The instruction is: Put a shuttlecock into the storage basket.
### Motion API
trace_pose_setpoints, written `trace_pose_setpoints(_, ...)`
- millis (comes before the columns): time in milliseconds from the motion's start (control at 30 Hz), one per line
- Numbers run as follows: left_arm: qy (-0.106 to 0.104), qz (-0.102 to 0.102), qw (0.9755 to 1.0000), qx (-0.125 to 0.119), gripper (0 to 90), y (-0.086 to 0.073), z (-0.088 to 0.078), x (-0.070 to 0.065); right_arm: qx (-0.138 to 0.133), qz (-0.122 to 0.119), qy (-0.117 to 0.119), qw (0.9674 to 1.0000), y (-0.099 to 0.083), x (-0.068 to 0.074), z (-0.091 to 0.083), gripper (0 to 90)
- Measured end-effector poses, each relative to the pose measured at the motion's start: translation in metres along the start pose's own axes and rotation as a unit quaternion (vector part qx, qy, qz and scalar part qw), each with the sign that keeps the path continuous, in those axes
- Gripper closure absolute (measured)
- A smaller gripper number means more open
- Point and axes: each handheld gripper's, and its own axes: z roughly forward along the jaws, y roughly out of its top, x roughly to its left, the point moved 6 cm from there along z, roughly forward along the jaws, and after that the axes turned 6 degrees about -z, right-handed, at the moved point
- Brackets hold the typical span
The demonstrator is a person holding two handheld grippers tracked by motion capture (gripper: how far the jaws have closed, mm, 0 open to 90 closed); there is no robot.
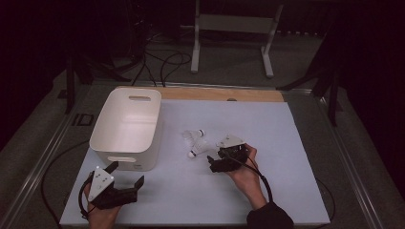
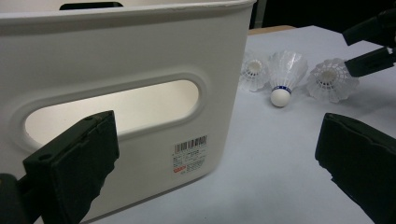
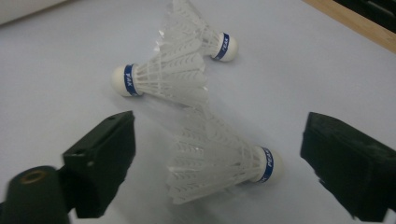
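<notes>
Your right gripper (image 3: pixel 215 158) is wide open around the nearest shuttlecock (image 3: pixel 219 161); squeeze softly. Left gripper (image 2: pixel 215 172) waits open by the bin (image 2: pixel 140 60).

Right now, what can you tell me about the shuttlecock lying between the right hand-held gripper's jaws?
The white feathered shuttlecock with a blue band round its rounded white cork lies on its side on the pale tabletop, cork towards the right jaw in the right gripper view. Its skirt looks intact, its tip meeting the skirt of a second shuttlecock. The right hand-held gripper straddles it, jaws open and not touching.
</notes>
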Motion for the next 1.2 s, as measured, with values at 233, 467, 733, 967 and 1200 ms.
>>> trace_pose_setpoints(233,0.0,0.0,1.0,0.0,0.3,0.0,0.0,0.0,0.02,0.0,-0.012,0.9997,-0.003,-0.002,0.008,17.1)
trace_pose_setpoints(467,0.0,0.0,1.0,0.001,0.3,0.0,0.0,0.0,0.034,-0.005,-0.021,0.9992,-0.007,-0.003,0.014,25.1)
trace_pose_setpoints(733,0.0,0.0,1.0,0.0,0.3,0.0,0.0,0.0,0.059,-0.008,-0.036,0.9976,-0.013,-0.005,0.019,40.2)
trace_pose_setpoints(967,0.0,0.0,1.0,-0.001,0.3,0.0,0.0,0.0,0.071,0.006,-0.048,0.9963,-0.017,-0.015,0.017,53.9)
trace_pose_setpoints(1200,0.0,0.0,1.0,0.0,0.3,0.0,0.0,0.0,0.076,0.021,-0.05,0.9956,-0.018,-0.022,0.015,74.3)
